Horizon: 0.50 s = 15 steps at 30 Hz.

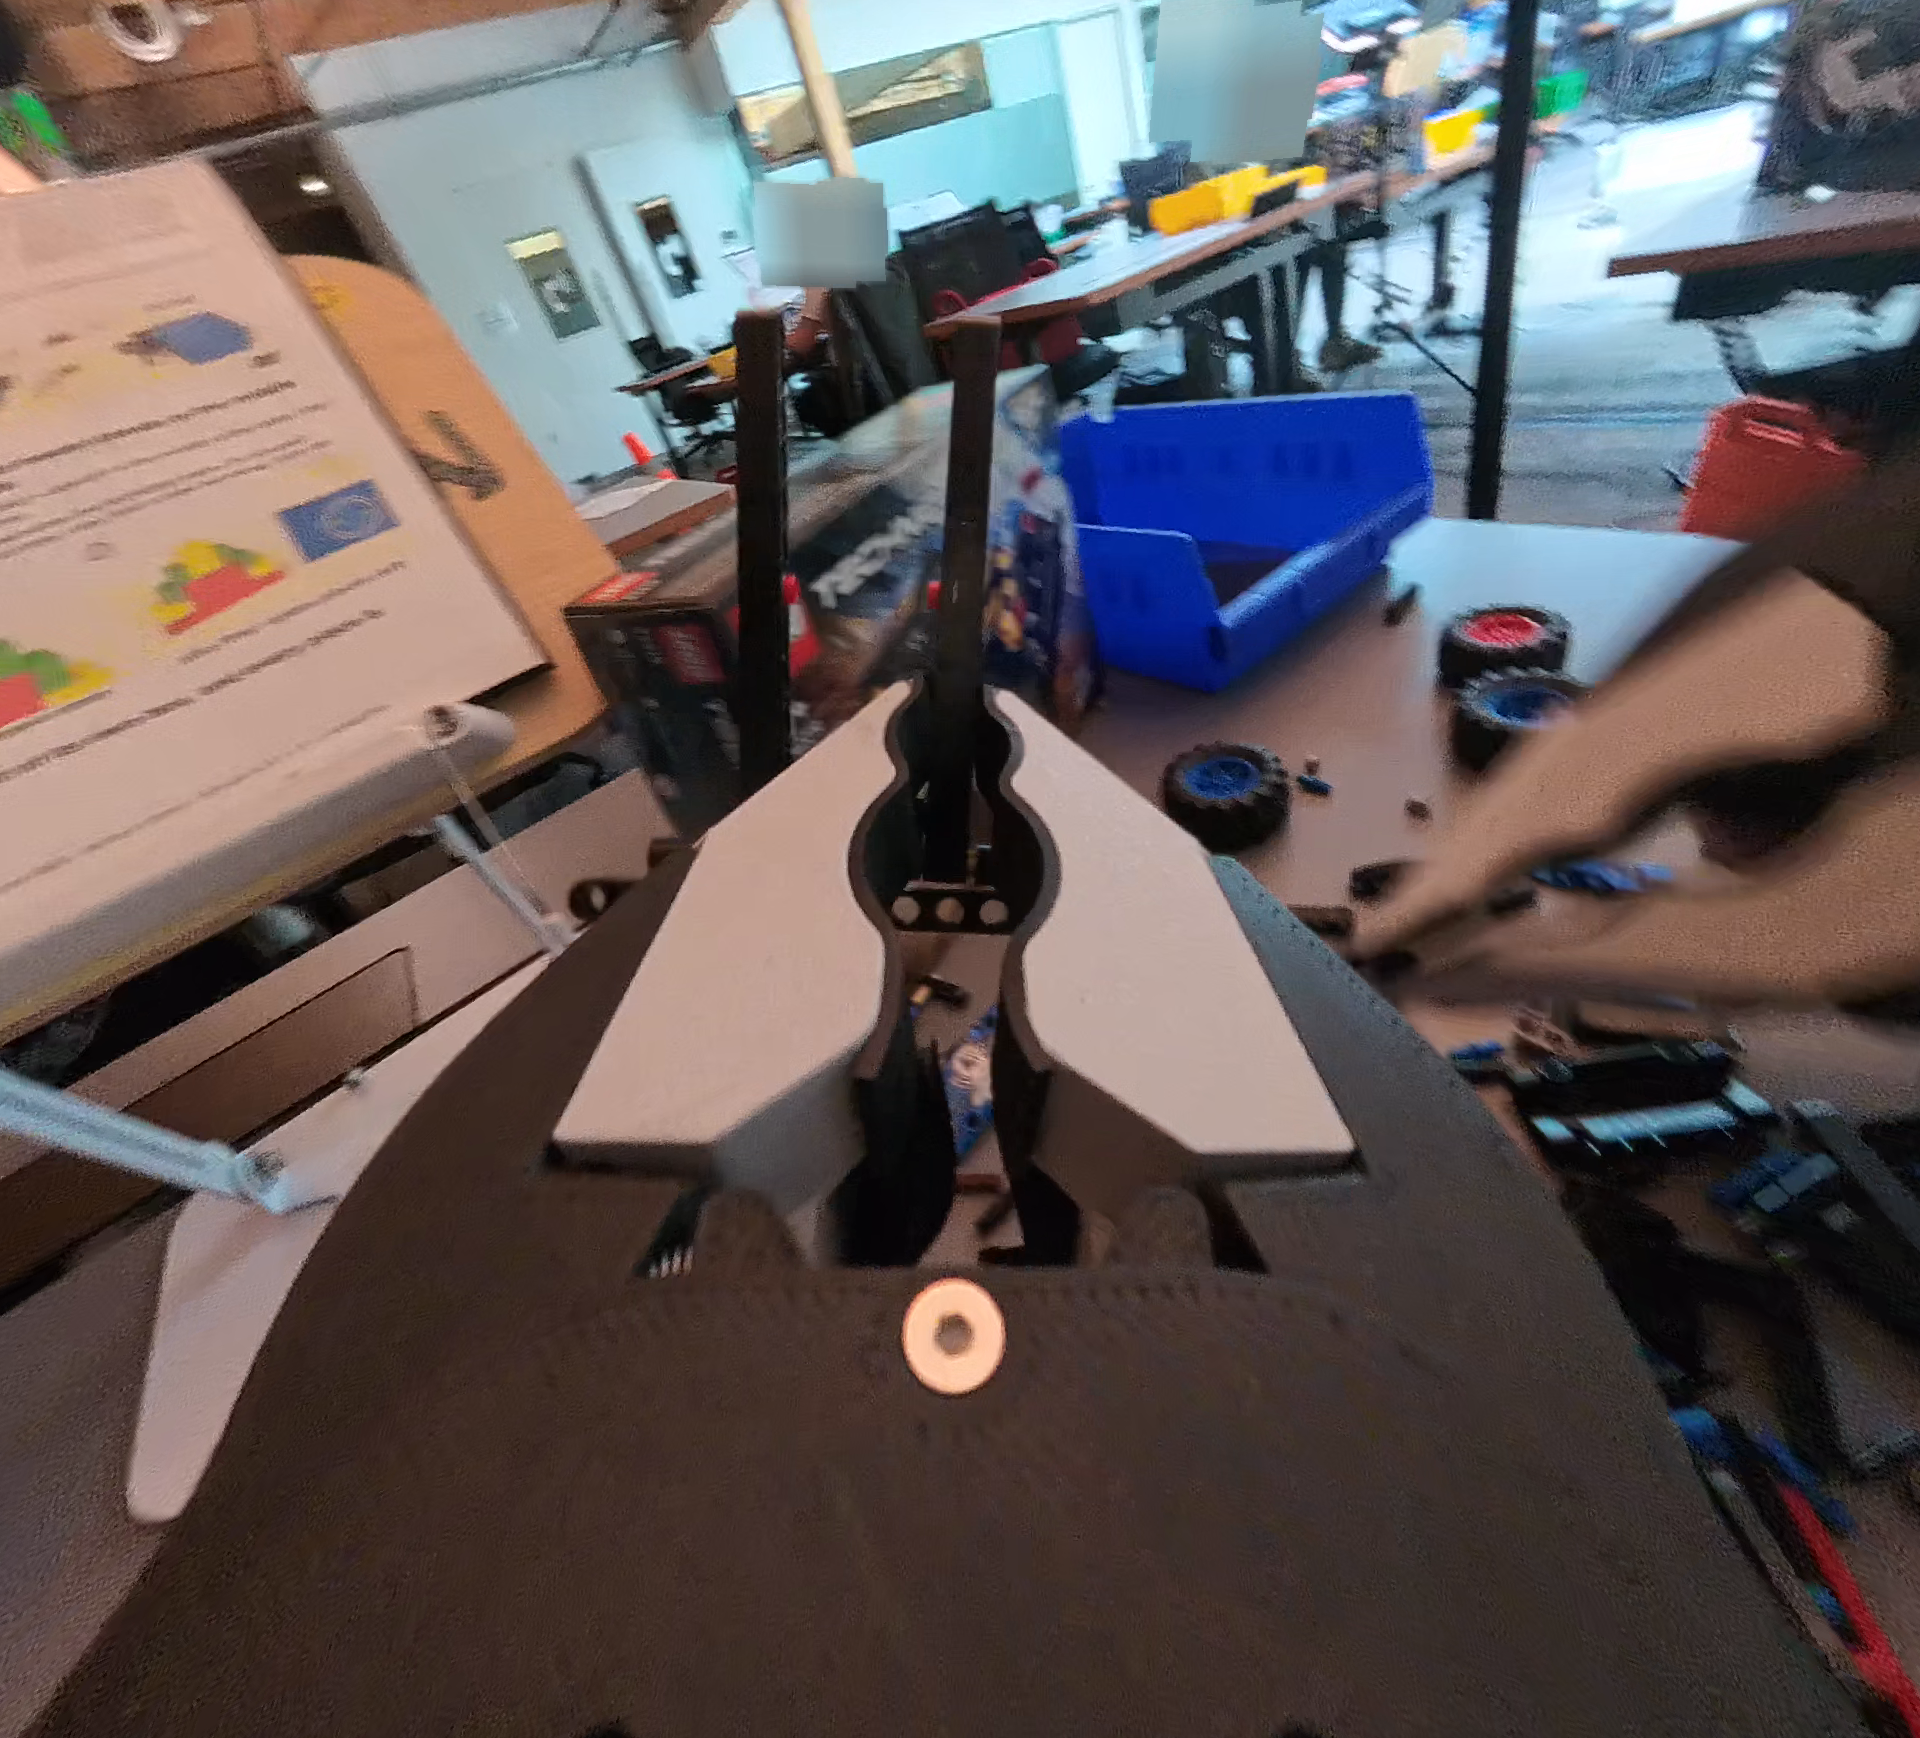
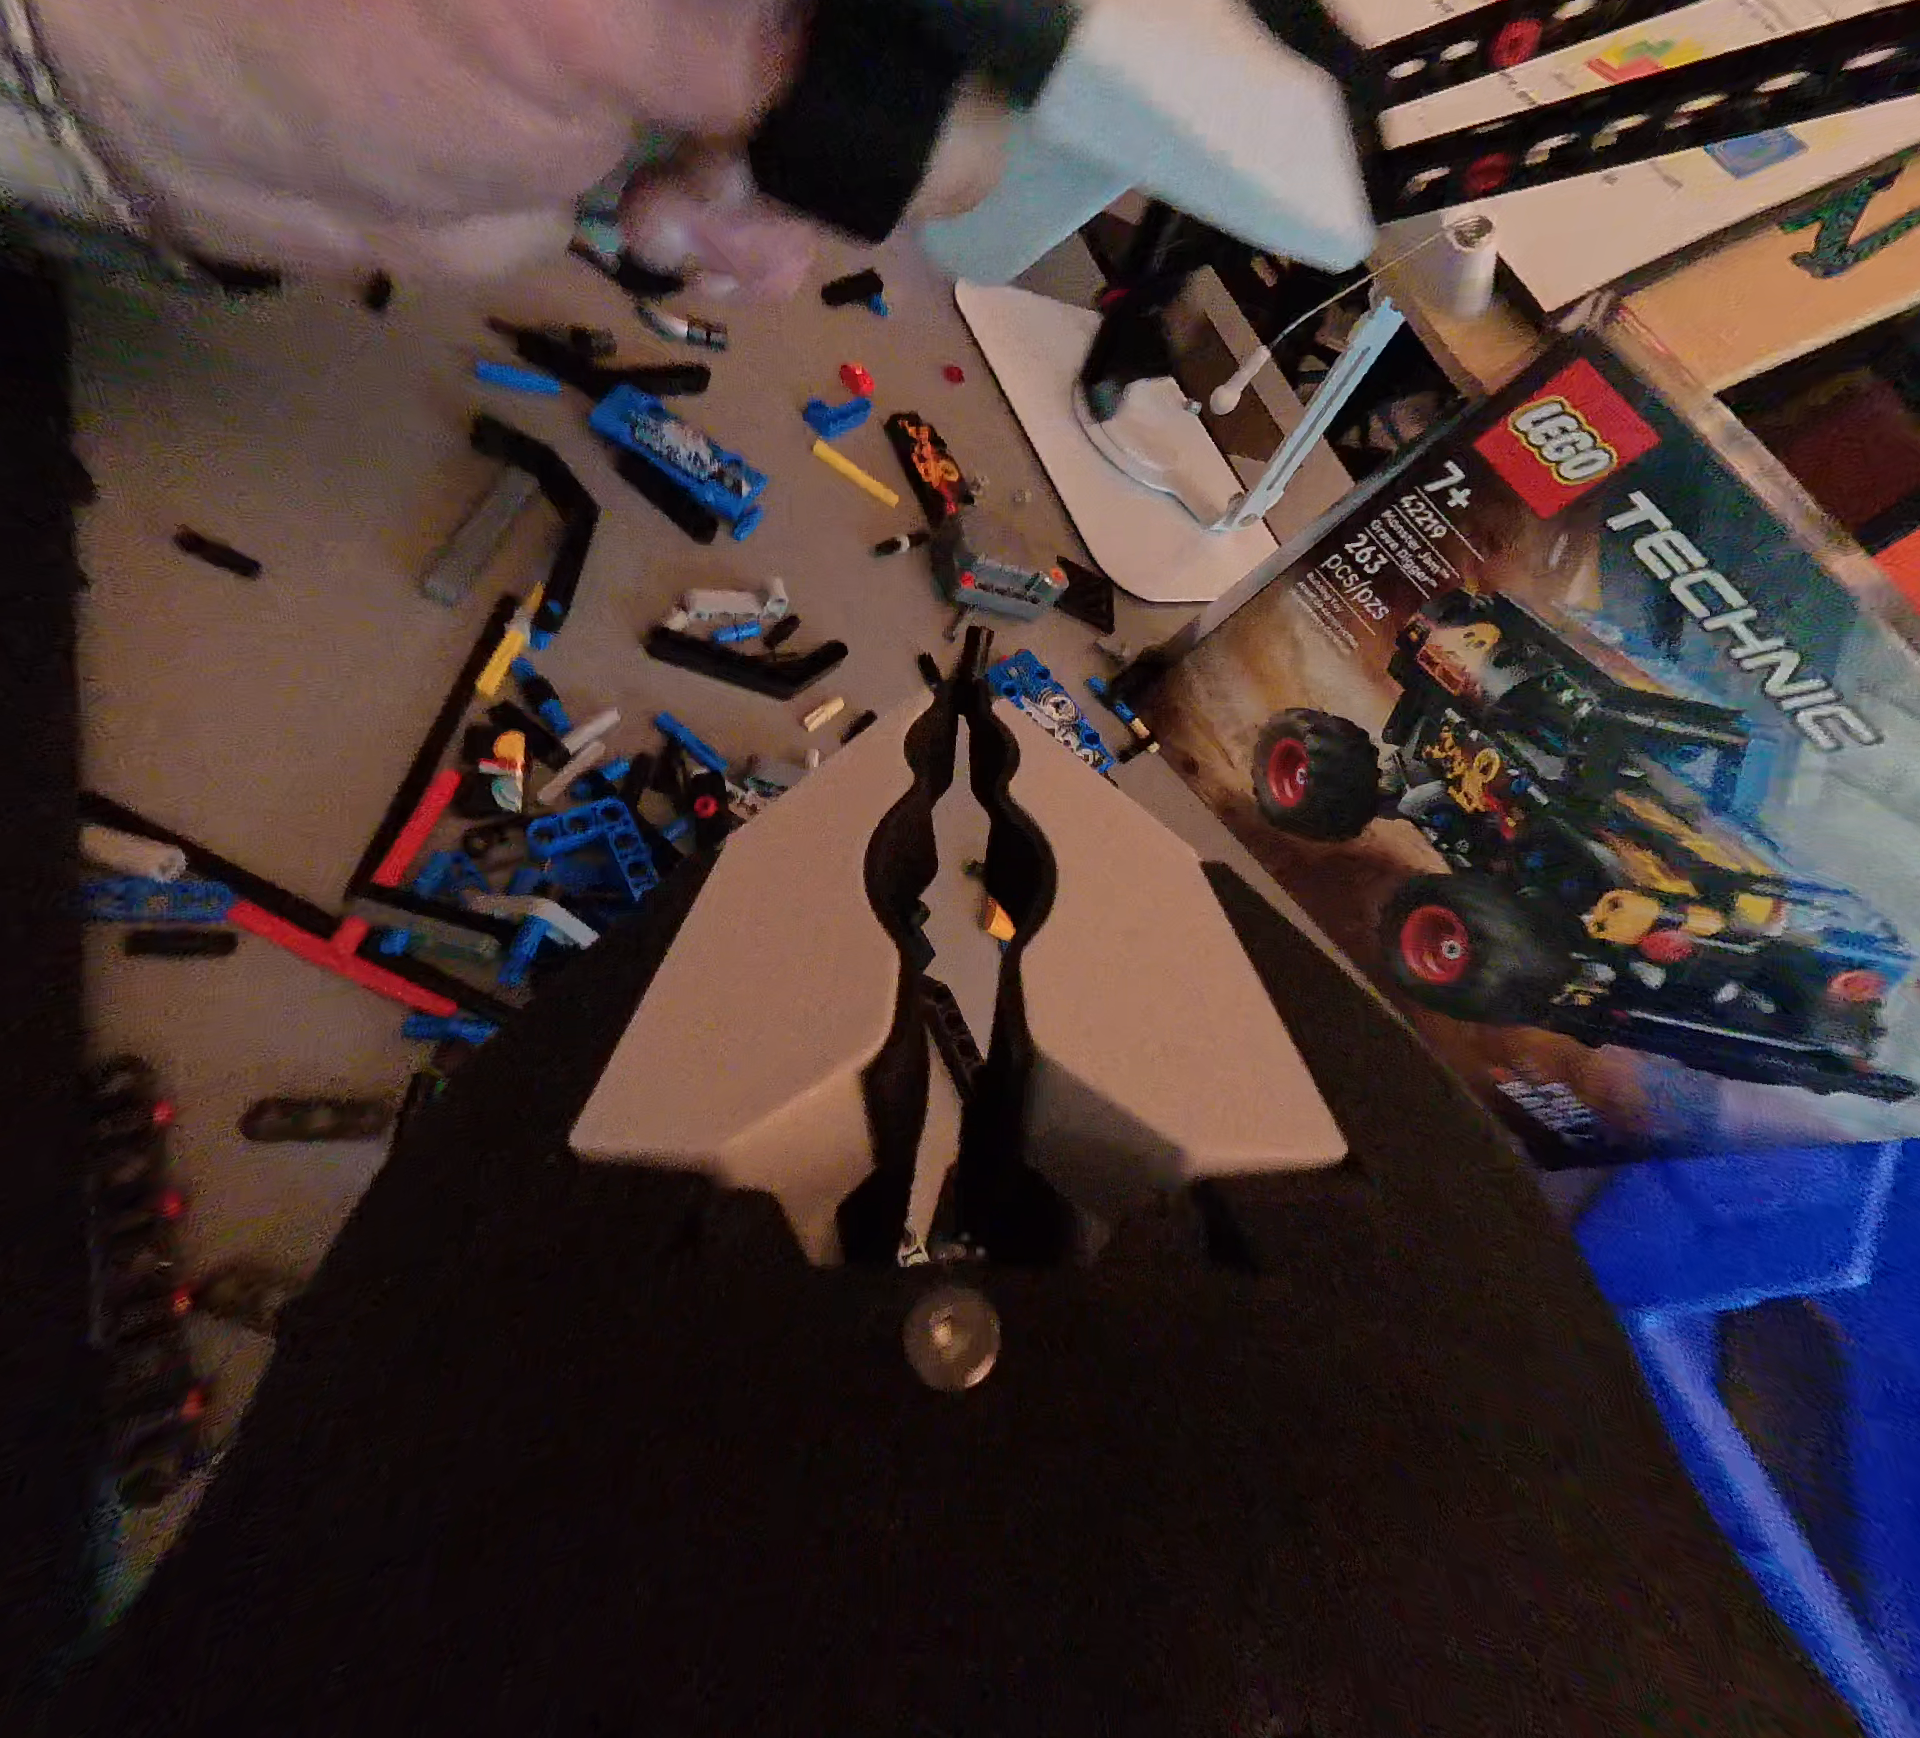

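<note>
The left gripper (image 1: 951, 722) is closed on a black frame of holed beams (image 1: 961, 545): the frame's cross-piece sits in the hollow between the two pale fingers (image 1: 769, 940), and its two long beams stand up beyond the tips, one straight and one slightly tilted. In the right wrist view the same frame (image 2: 1662, 57) shows at top right, held by the other gripper's pale finger and crossing in front of the instruction sheet.

The right gripper (image 2: 966, 701) has its fingers (image 2: 790, 940) drawn nearly together; a thin dark sliver pokes out at the tips, but whether anything is pinched there cannot be told. It hangs above the table (image 2: 260, 701), over a scatter of loose building pieces (image 2: 582, 815) — blue, black, red and yellow beams and pins.

Just right of it lies a toy-set box (image 2: 1621, 753) with a monster truck pictured on it, leaning against a blue bin (image 2: 1766, 1325). In the left wrist view the bin (image 1: 1247, 525) stands behind the frame, the instruction sheet (image 1: 208, 493) sits on a white stand at the left, and three small wheels (image 1: 1226, 789) — blue and red hubs — rest on the table (image 1: 1351, 732) at the right. A person's blurred forearm (image 1: 1662, 805) reaches across that side.
</note>
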Motion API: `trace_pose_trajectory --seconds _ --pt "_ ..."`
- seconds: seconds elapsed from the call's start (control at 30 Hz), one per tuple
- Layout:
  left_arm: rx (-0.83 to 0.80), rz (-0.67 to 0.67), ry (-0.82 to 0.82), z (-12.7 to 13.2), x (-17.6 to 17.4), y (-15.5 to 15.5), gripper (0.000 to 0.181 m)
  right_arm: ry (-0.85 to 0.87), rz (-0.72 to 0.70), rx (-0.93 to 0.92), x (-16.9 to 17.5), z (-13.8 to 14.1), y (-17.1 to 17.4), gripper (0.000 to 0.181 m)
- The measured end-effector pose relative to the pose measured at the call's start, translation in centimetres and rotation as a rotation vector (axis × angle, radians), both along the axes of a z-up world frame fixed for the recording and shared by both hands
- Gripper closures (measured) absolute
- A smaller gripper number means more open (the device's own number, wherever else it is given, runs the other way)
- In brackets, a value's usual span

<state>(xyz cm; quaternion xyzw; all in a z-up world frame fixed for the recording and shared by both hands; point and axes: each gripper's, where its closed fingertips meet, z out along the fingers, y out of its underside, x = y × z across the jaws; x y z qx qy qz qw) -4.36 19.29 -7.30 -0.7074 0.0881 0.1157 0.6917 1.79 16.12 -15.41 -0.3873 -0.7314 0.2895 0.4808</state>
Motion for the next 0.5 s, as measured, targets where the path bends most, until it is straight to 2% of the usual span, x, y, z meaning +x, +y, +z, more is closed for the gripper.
trace_pose_trajectory --seconds 0.07,0.1,0.17,0.23,0.3,0.37,0.43,0.5 --pt "-0.043 -0.065 0.025 -1.5 2.3 0.2 0.177 -0.008 0.043 -0.183 0.0 0.8 1.2 0.180" --pt "-0.047 -0.114 0.026 -1.6 3.3 0.3 0.176 0.005 0.056 -0.206 0.1 0.8 1.4 0.179" --pt "-0.089 -0.118 0.081 -2.2 3.4 0.7 0.176 0.011 0.054 -0.187 0.5 0.8 1.7 0.179" --pt "-0.118 -0.160 0.060 -3.3 3.5 1.0 0.176 -0.034 0.099 -0.273 0.9 0.0 1.9 0.178" --pt "-0.135 -0.195 0.010 -3.8 3.8 1.1 0.176 -0.145 0.103 -0.316 1.4 -2.1 2.4 0.155" --pt "-0.146 -0.207 0.011 -3.9 4.0 1.1 0.176 -0.183 0.121 -0.305 1.7 -3.1 2.3 0.151" --pt "-0.158 -0.228 0.030 -4.3 4.6 1.1 0.176 -0.134 0.131 -0.335 1.5 -2.3 2.3 0.154" --pt "-0.170 -0.230 0.094 -4.7 5.3 1.1 0.176 -0.031 0.151 -0.441 1.3 0.0 2.2 0.154"
